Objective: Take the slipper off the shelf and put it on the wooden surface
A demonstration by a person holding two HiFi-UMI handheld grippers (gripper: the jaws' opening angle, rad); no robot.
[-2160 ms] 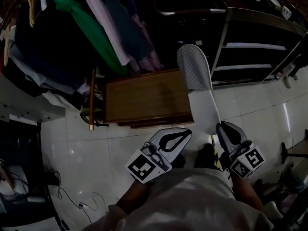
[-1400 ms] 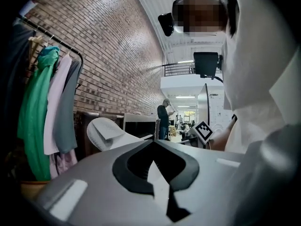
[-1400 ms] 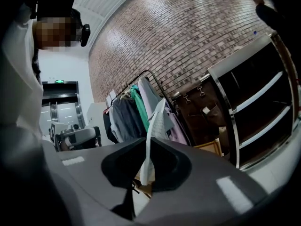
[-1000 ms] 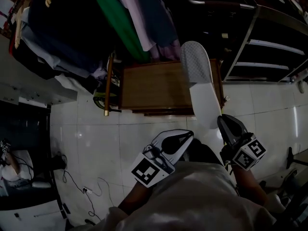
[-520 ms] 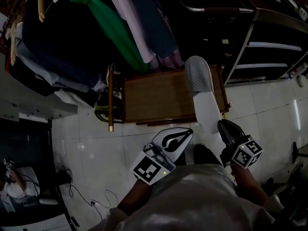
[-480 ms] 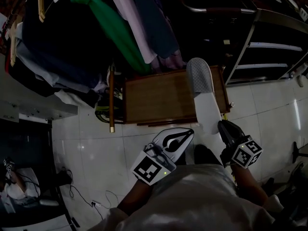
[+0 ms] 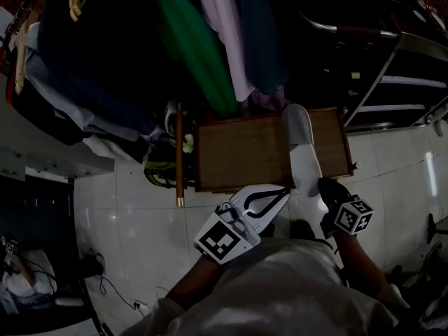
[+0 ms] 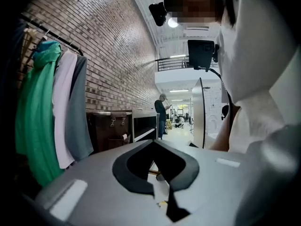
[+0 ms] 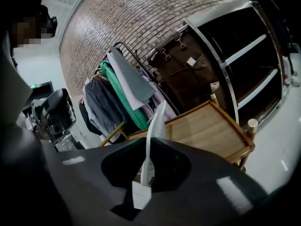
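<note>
1. Dim room, white tiled floor [image 7: 126, 215]; brown wooden table [image 7: 245, 152] ahead.
2. Right gripper [image 7: 325, 190] clamps white flat slipper [image 7: 301, 145] by its heel, toe over table's right end.
3. Left gripper [image 7: 276, 196] closed, empty.
4. Risk: heel overhangs table edge; early release could tip it off.

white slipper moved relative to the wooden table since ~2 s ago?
Yes. The white slipper, clamped in the right hand-held gripper, has shifted inward over the brown wooden table, away from its right edge.
</note>
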